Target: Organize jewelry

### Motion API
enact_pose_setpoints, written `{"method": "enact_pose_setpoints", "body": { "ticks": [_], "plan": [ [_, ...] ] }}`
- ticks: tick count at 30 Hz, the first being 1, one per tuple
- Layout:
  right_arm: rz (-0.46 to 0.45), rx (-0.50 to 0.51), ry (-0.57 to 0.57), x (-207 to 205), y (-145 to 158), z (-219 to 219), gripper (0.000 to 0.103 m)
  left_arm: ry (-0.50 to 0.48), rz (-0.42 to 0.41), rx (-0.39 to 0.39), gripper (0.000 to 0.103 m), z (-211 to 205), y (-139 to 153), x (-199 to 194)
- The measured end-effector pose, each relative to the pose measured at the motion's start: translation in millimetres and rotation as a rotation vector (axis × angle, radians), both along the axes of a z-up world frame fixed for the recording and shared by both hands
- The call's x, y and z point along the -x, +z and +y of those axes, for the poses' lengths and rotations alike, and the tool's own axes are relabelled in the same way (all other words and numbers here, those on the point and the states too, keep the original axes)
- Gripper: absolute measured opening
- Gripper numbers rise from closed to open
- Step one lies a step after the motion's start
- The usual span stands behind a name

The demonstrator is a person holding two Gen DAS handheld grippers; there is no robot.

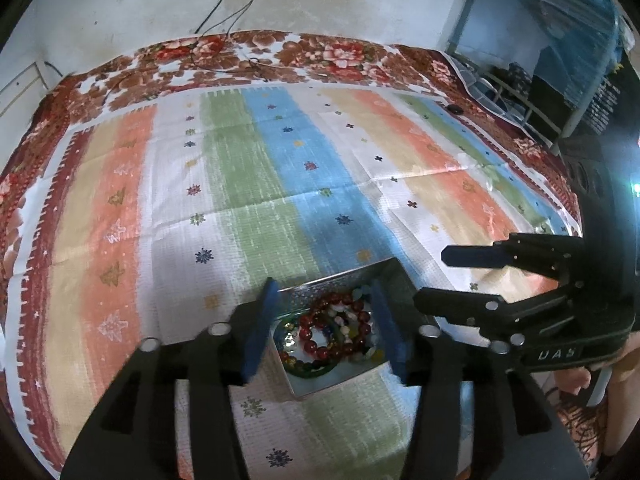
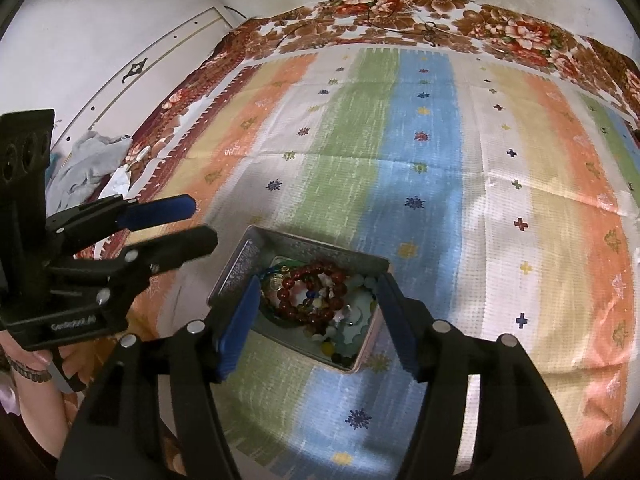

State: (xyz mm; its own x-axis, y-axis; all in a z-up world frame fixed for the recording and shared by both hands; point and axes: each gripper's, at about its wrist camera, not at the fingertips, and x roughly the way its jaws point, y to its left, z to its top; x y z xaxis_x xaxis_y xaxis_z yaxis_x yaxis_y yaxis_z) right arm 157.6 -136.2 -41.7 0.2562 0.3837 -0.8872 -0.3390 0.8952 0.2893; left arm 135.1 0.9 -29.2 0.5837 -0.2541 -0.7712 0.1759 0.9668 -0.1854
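Observation:
A small open metal tin (image 1: 340, 384) (image 2: 240, 264) sits on the striped cloth, full of beaded bracelets; a dark red bead bracelet (image 1: 320, 350) (image 2: 304, 304) lies on top, with green and pale beads around it. My left gripper (image 1: 324, 320) is open, its blue pads on either side of the tin, above it. It also shows in the right wrist view (image 2: 200, 220), left of the tin. My right gripper (image 2: 316, 312) is open, straddling the tin from above. It also shows in the left wrist view (image 1: 432, 280), right of the tin. Neither holds anything.
The striped cloth (image 1: 260, 168) covers a bed with a floral blanket border (image 1: 280, 56). Cables (image 1: 224, 4) hang down the far wall. A metal rack (image 1: 520, 80) stands at the right. Crumpled grey cloth (image 2: 88, 160) lies by the bed's left edge.

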Motion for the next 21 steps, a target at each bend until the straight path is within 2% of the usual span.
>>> {"method": "enact_pose_setpoints", "body": {
  "ticks": [5, 7, 10, 14, 21],
  "plan": [
    [-0.025, -0.007, -0.014, 9, 6, -11, 0.075, -0.034, -0.012, -0.024, 0.067, -6, -2, 10],
    [-0.042, -0.01, -0.049, 12, 9, -18, 0.075, -0.048, -0.017, -0.035, 0.075, -8, -3, 13],
    [-0.06, -0.033, -0.079, 15, 14, -28, 0.078, -0.057, -0.02, -0.048, 0.079, -10, -5, 17],
    [-0.106, -0.046, -0.086, 24, 22, -35, 0.087, -0.052, -0.05, -0.069, 0.09, -13, -5, 26],
    [-0.203, -0.042, -0.1, 50, 35, -42, 0.097, -0.061, -0.123, -0.094, 0.097, -18, -3, 45]
  ]
}}
